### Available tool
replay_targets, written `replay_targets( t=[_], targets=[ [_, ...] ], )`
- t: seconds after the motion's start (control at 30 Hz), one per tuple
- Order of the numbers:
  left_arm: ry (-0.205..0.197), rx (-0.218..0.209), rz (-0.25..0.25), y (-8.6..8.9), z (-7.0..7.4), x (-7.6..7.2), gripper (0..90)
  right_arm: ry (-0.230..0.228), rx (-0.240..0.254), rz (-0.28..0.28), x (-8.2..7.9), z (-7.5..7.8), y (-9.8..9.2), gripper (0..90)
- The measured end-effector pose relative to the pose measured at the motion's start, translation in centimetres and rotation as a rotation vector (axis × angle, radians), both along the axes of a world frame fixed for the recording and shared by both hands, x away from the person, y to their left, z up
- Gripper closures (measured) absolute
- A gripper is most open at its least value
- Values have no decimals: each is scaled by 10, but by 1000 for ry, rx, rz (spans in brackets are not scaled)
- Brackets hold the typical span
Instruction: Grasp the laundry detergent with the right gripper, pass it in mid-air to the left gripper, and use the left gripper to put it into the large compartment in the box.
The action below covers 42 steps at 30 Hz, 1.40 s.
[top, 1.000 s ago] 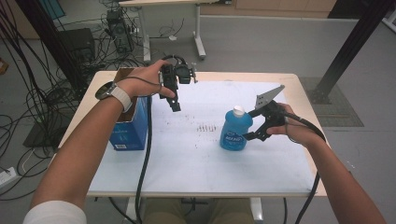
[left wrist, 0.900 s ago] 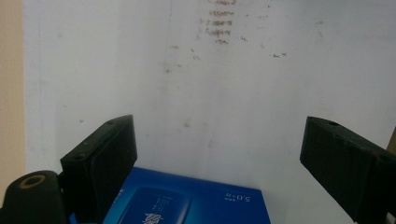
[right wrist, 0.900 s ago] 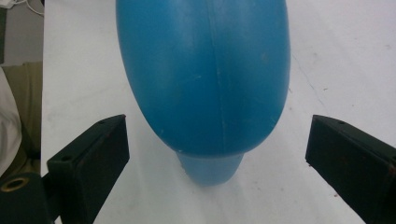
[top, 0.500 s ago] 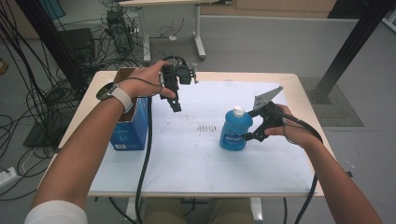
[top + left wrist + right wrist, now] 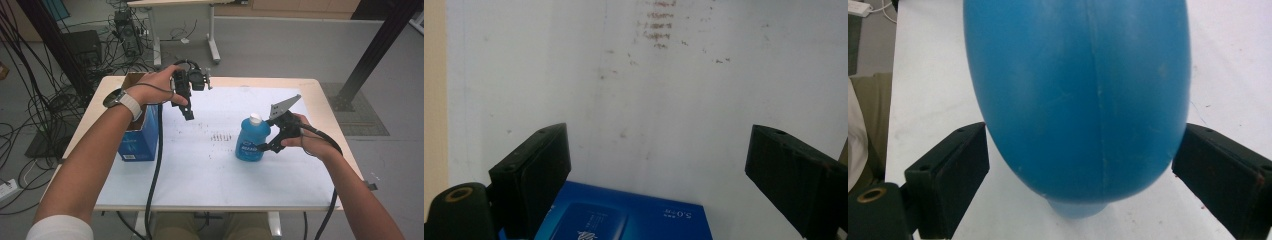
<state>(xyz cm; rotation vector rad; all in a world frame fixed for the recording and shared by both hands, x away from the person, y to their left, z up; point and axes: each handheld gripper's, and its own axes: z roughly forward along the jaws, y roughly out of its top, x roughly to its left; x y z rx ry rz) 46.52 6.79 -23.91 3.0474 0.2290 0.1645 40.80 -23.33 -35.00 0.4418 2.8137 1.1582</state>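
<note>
Right gripper (image 5: 264, 146), jaws just closing onto blue bottle (image 5: 252, 141) at right; left gripper (image 5: 188, 114) raised, released, over blue box (image 5: 624, 215) marked "5.0"; bottle label unreadable.

Bottle (image 5: 252, 141): blue body, white cap. Box (image 5: 140, 141): dark blue, pale print. Counter (image 5: 210, 175): white surface, tan edge, reddish specks.

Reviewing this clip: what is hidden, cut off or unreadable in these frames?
- Bottle label: high view, too small to read.
- Bottle's cap end: right gripper view, cut off by the bottom edge, between the right gripper jaws.
- Whether the pads press the bottle: right gripper view, contact not clear.
- Box: left gripper view, cut by the bottom edge; print too small.
- Box interior: high view, hidden by the left hand.
</note>
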Motion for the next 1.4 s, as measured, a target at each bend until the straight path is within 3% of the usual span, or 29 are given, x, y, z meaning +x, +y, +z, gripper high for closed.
replay_targets(
  t=[1.4],
  targets=[
    [6, 0, 5, 0, -5, 1, 114, -12, 53, 1, 2, -12, 2, 138]
  ],
)
